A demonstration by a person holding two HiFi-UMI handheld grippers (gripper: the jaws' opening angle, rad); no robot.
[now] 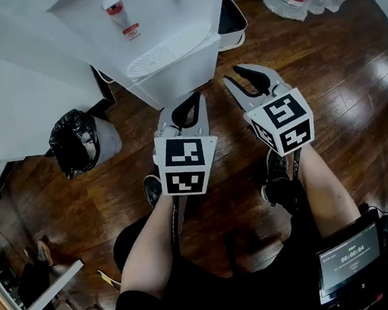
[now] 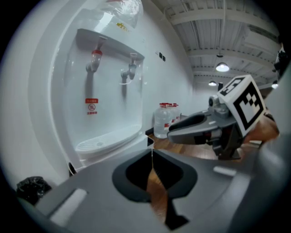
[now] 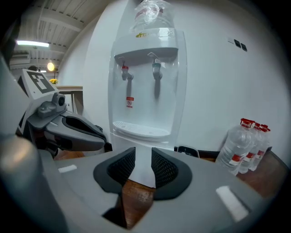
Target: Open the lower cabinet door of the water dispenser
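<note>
Left gripper (image 1: 190,100) jaws closed, empty. Right gripper (image 1: 233,74) jaws parted slightly, empty, door (image 3: 143,161) ahead of gap, likely aiming for grab.

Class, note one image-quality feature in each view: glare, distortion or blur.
Head view: glare patches on the wooden floor at right. Left gripper view: fisheye bends the water dispenser; the left tongs look soft. Right gripper view: dark vignetted corners, right tongs blurred close up.
</note>
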